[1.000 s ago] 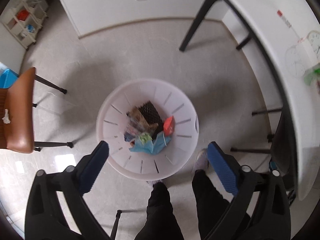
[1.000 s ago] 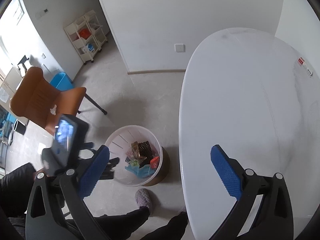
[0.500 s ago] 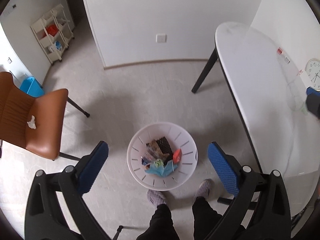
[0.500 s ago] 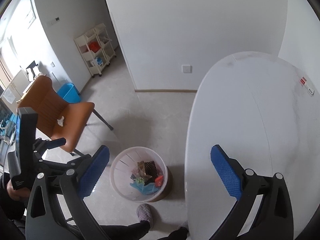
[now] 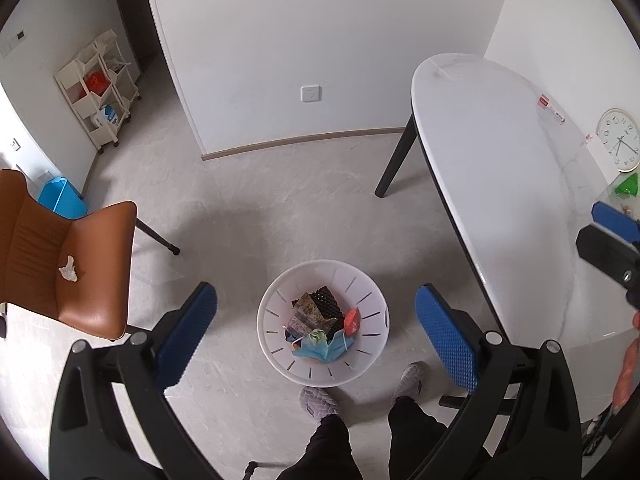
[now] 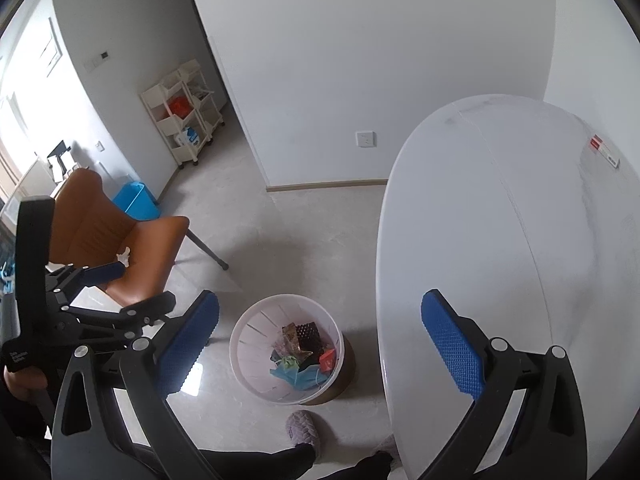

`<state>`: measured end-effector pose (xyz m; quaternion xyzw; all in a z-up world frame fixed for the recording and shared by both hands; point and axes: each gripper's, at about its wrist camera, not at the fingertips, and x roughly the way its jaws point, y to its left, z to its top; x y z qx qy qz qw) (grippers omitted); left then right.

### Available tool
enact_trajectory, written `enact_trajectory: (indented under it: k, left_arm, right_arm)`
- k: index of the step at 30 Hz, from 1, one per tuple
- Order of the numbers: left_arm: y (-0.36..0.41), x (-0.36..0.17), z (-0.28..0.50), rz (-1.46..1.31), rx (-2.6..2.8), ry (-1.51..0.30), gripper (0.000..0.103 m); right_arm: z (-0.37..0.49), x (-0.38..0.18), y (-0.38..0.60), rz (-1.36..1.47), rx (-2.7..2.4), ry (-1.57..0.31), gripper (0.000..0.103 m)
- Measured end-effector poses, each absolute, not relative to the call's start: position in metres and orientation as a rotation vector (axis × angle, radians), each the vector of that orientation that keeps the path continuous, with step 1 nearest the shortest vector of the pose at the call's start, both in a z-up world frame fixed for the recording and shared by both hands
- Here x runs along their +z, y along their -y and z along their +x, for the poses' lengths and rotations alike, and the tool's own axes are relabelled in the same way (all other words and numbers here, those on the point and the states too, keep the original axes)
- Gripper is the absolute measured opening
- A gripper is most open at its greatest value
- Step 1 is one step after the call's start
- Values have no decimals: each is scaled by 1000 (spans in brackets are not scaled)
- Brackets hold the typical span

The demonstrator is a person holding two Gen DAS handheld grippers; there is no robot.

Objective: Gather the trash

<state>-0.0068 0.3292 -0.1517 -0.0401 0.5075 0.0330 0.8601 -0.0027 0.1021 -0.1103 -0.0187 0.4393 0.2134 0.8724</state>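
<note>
Left tongs (image 5: pixel 316 332): spread wide, nothing between the blue pads, held high over the floor and looking straight down on the white bin (image 5: pixel 280 344). Right tongs (image 6: pixel 320 340): also spread and empty, held over the near edge of the white table (image 6: pixel 500 220), with the bin below and to their left.

Bin contents: blue face mask (image 5: pixel 322 350), red packet (image 5: pixel 351 319), black ridged tray piece (image 5: pixel 326 302), printed wrappers. The bin stands on the floor just in front of the person's slippers (image 5: pixel 318 400), beside the table's edge.

Trash not yet collected: crumpled white tissue (image 5: pixel 69 269) on the seat of the brown chair (image 5: pixel 96 280), well left of the bin. A green wrapper (image 5: pixel 627 185) lies at the far right of the table, near a wall clock (image 5: pixel 618 139) lying flat; too small to say whether it counts as trash.

Judged step: go for the next piece. Tissue suits the left tongs, being on that side.

Method notes:
- Approach from above, pads straddling the crumple's bulk.
- Close on the raised part, not a thin edge; tissue is light and could slip or tear.
- Avoid pressing pads hard into the seat leather.
- Carry over the bin's centre before releasing.
</note>
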Motion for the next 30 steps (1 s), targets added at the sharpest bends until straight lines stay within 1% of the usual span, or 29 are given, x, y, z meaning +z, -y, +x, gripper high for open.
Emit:
enact_trajectory:
  k: [7,14,21,30]
  left_arm:
    - [-310,-136,-14,-86,74,-1035,95]
    - [-280,-111,-27,-135,174,-987,95]
    - [-242,-82,-50,-180,288,-929,95]
    - [-183,-63,-69,-185,329,-910,95]
  right_arm:
    - [-11,-109,-90,-33,451,-933,100]
    - [-6,-94,-68,-82,557,-913,100]
    - [-5,-73,-37,-142,637,-847,100]
    - [-17,-66,5,-145,709,-820,100]
